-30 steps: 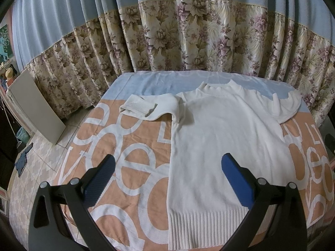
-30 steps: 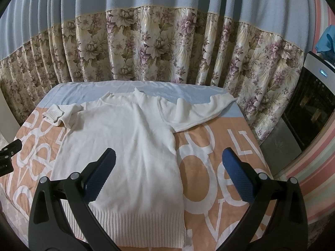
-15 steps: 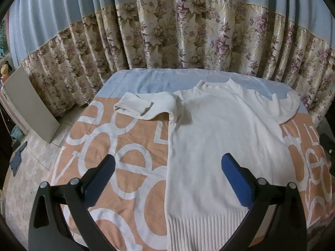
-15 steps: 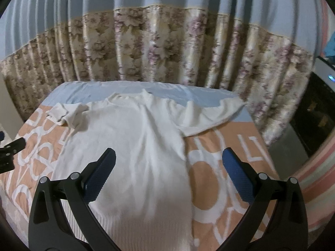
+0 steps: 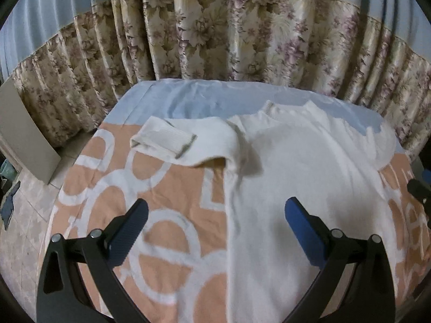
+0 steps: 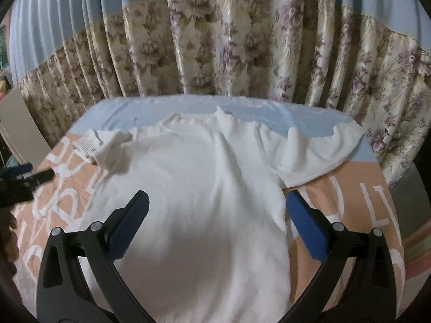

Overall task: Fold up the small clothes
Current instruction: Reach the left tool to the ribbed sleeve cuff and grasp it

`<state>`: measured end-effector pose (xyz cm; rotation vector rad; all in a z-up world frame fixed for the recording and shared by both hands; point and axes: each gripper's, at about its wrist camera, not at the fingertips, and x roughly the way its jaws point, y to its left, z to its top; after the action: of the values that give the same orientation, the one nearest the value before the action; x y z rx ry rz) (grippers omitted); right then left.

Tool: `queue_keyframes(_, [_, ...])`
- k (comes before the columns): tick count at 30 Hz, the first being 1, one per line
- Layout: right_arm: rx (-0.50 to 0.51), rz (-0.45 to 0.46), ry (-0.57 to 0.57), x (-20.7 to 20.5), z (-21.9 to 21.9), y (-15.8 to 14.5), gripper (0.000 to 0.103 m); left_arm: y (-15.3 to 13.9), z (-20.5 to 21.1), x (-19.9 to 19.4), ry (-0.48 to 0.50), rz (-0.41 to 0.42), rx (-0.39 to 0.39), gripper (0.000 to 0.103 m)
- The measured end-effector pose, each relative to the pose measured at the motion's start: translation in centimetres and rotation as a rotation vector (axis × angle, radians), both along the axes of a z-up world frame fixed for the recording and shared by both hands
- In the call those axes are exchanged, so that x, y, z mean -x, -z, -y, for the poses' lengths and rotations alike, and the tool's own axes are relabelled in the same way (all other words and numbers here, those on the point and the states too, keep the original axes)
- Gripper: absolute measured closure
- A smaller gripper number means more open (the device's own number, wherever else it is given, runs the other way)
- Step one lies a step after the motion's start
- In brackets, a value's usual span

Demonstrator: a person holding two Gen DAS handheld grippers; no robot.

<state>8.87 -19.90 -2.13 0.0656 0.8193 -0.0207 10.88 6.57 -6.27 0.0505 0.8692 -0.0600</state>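
A white knit sweater point(image 5: 301, 177) lies flat, front up, on the bed; it also shows in the right wrist view point(image 6: 204, 188). Its left sleeve point(image 5: 172, 142) is bunched and folded back near the shoulder. Its right sleeve point(image 6: 317, 150) spreads out to the right. My left gripper point(image 5: 215, 215) is open and empty above the sweater's left edge. My right gripper point(image 6: 215, 207) is open and empty above the sweater's body, with its right finger near the right armpit.
The bed cover point(image 5: 167, 204) is orange with white letters and a blue band point(image 5: 204, 99) at the far end. Floral curtains point(image 5: 242, 40) hang behind the bed. A beige board point(image 5: 24, 140) leans at the left, over tiled floor.
Both grippers have moved forward and lower over the sweater, toward its sleeves. The sweater has not moved. Both grippers stay open.
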Motion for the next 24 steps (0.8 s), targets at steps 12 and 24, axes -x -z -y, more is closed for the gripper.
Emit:
queue_keyframes(12, [0.221,-0.015,0.057,-6.3,-1.4,3.4,0.003,3.9,-3.7,-9.1,-0.041,-0.076,0.009,0.001])
queue_keyframes(24, [0.194,-0.054,-0.026,-10.1,-3.2,6.4,0.003,8.4,-5.3,-15.4,0.103,-0.093,-0.017,0.002])
